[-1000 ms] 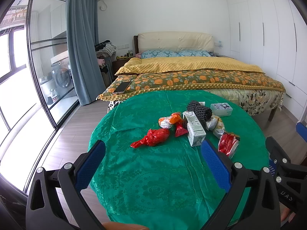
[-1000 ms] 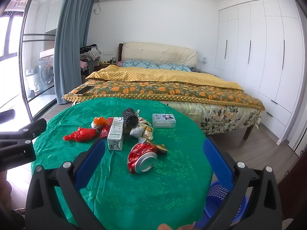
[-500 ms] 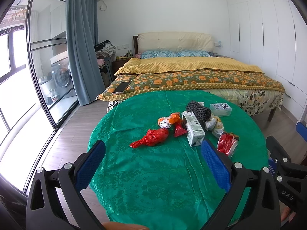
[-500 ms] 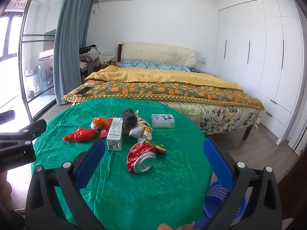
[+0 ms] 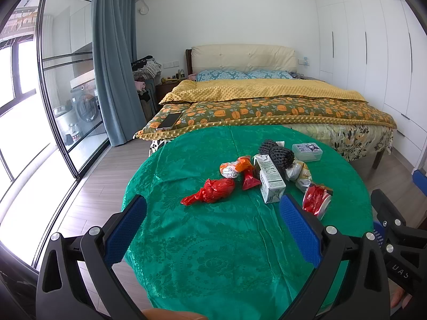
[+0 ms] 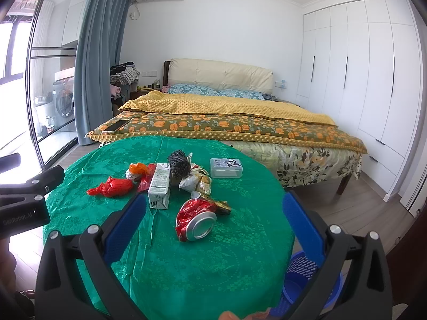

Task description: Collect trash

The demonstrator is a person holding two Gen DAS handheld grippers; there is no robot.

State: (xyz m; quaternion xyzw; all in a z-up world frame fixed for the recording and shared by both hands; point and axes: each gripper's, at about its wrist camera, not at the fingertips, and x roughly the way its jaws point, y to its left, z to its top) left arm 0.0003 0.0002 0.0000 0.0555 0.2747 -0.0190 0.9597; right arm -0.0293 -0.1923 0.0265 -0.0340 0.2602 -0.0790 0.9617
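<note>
Trash lies clustered on a round table with a green cloth (image 5: 213, 245) (image 6: 202, 261). There is a red wrapper (image 5: 213, 190) (image 6: 113, 188), a white milk carton (image 5: 269, 177) (image 6: 160, 185), a crushed red can (image 5: 316, 198) (image 6: 197, 220), a black foam net (image 5: 277, 153) (image 6: 179, 162), an orange-and-white wrapper (image 5: 234, 166) (image 6: 137, 170) and crumpled gold wrappers (image 6: 198, 184). My left gripper (image 5: 213, 226) is open above the table's near side, short of the red wrapper. My right gripper (image 6: 213, 226) is open, just short of the can.
A clear plastic box (image 5: 307, 152) (image 6: 226, 167) sits at the table's far side. A blue perforated bin (image 6: 309, 280) stands on the floor at the table's right. A bed (image 6: 226, 122) with a phone (image 5: 169, 120) on it lies behind; wardrobes stand right, glass doors left.
Both views have shifted very slightly; the trash sits a touch closer to the left in each. Both grippers remain open and nothing has been picked up.
</note>
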